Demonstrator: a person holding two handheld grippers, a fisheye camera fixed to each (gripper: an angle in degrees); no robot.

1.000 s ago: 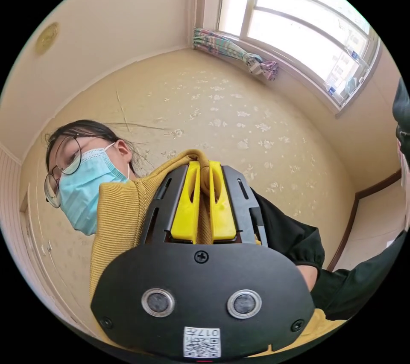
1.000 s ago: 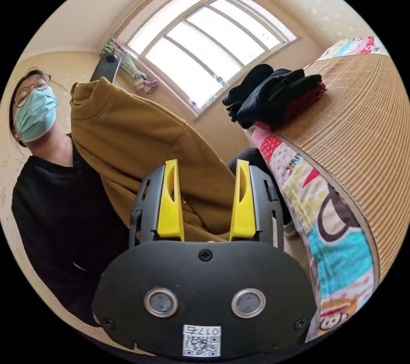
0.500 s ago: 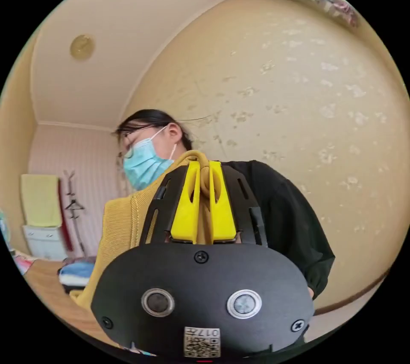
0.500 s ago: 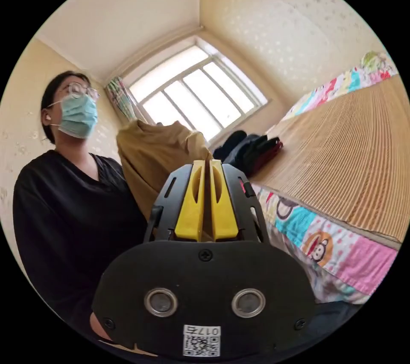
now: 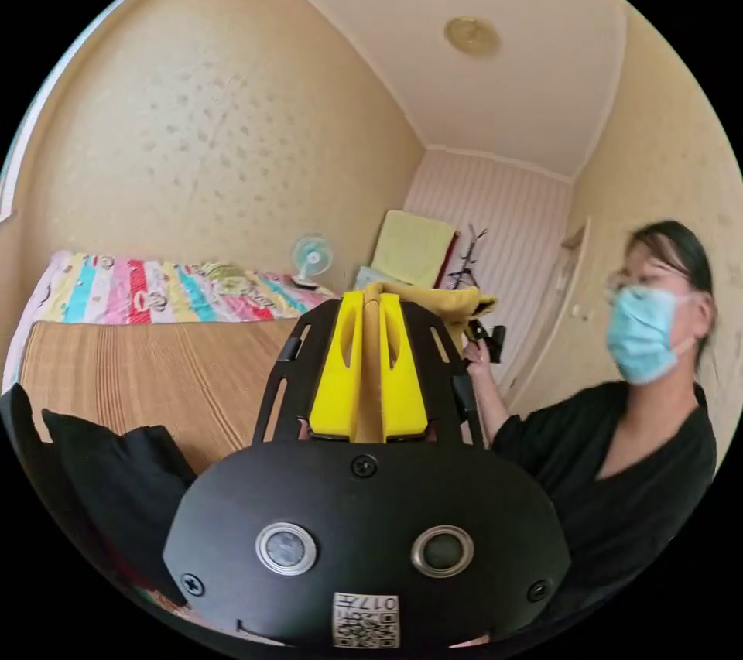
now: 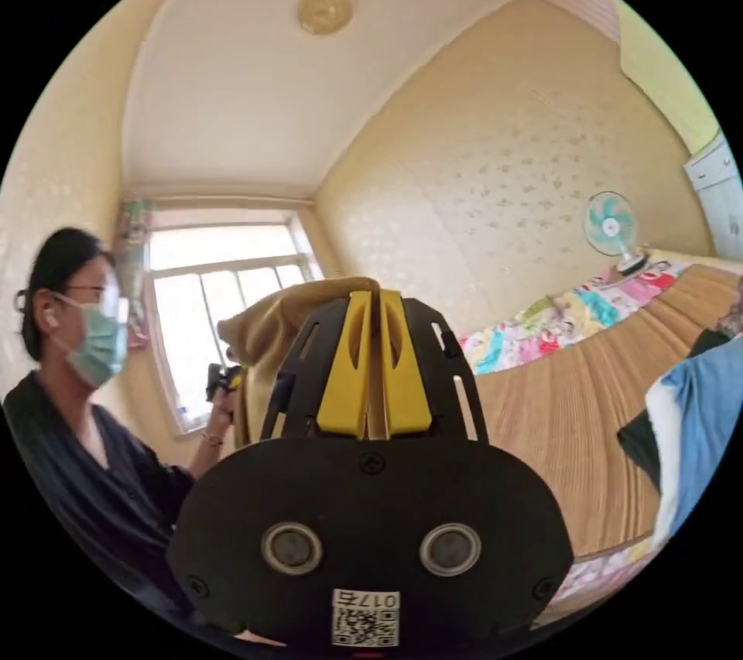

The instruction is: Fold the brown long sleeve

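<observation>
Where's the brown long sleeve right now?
The brown long sleeve is off the bed, held up between the left gripper and the right gripper, both clamped on its fabric, in front of the person.

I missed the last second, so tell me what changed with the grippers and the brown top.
The right gripper, open a second ago beside the brown long sleeve, has closed on its fabric. Both cameras swung round, now facing the bed mat. The left gripper stays clamped on the garment, which is held up in the air.
</observation>
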